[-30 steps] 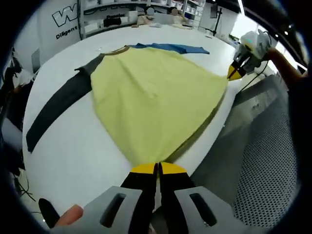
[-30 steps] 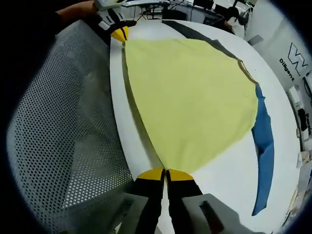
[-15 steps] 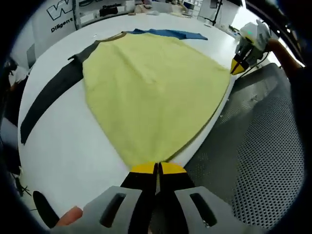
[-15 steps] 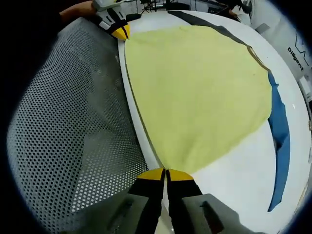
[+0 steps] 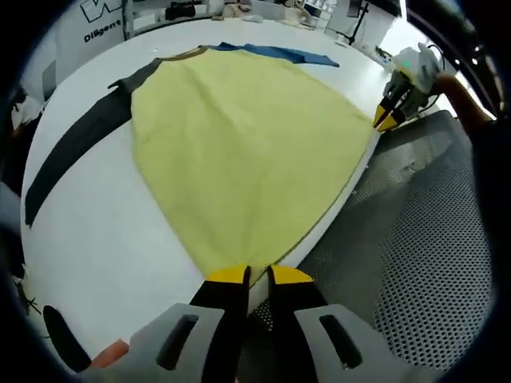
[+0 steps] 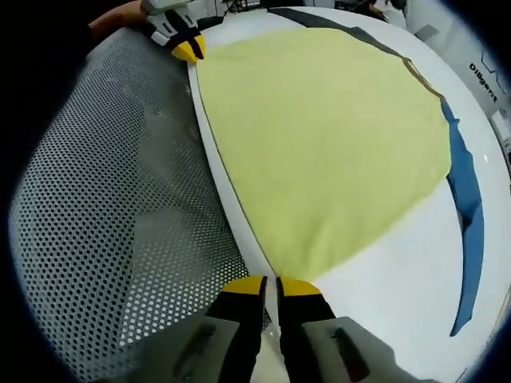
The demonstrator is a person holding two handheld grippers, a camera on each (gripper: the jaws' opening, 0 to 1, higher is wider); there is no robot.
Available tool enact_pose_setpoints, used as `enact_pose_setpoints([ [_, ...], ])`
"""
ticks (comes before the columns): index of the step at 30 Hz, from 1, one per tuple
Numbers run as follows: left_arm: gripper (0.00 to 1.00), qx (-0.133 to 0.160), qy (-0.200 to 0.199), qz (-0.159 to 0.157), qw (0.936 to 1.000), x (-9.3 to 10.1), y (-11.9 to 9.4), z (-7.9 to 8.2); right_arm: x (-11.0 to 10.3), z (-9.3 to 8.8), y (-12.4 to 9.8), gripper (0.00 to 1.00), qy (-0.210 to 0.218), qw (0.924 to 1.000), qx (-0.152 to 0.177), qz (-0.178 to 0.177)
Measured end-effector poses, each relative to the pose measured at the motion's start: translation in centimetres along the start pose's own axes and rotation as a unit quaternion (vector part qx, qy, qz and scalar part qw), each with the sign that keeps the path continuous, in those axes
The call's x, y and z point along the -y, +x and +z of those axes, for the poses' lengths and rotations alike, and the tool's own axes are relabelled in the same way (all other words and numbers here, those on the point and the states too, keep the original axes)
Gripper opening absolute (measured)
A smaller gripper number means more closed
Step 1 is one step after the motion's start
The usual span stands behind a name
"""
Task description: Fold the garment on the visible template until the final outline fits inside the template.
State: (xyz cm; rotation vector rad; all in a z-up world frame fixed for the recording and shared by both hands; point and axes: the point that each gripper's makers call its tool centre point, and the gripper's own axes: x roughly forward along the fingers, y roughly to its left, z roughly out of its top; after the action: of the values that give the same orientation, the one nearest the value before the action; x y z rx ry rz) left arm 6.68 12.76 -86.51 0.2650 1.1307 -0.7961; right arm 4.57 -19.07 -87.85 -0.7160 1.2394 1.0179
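Garment [image 5: 239, 152] lies flat on white bench [image 5: 104, 231], hem at the near edge. Left tongs [image 5: 250, 275] and right tongs [image 6: 271, 283] slightly parted at the hem corners. Thin, limp knit; judged best pinched at corners.

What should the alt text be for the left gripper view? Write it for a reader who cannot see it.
A yellow garment with one dark grey sleeve and one blue sleeve lies spread flat on a white table. The left claw sits slightly parted at its near hem corner, while the right claw is at the far corner, beside a perforated grey surface.
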Motion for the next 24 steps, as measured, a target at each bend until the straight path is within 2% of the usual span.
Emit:
enact_pose_setpoints([
  [5, 0.18, 0.009, -0.030, -0.016, 0.9994, 0.4, -0.2, 0.1, 0.3, 0.0, -0.2, 0.03, 0.001, 1.0000, 0.003, -0.002],
  [8, 0.18, 0.016, -0.030, -0.010, 0.9994, 0.3, -1.0, 0.4, 0.4, 0.4, -1.2, 0.03, 0.005, 0.9998, 0.015, -0.009],
  [15, 0.18, 0.033, -0.034, -0.008, 0.9989, 0.1, -2.7, 1.7, 0.6, 0.7, -2.2, 0.04, 0.007, 0.9995, 0.020, -0.023],
  [20, 0.19, 0.062, -0.034, 0.005, 0.9975, -0.5, -4.3, 3.7, 0.7, 0.9, -3.1, 0.04, 0.009, 0.9991, 0.027, -0.032],
  [24, 0.19, 0.117, -0.039, 0.020, 0.9922, -0.9, -4.9, 6.8, 1.6, 1.5, -4.0, 0.04, 0.021, 0.9973, 0.049, -0.050],
])
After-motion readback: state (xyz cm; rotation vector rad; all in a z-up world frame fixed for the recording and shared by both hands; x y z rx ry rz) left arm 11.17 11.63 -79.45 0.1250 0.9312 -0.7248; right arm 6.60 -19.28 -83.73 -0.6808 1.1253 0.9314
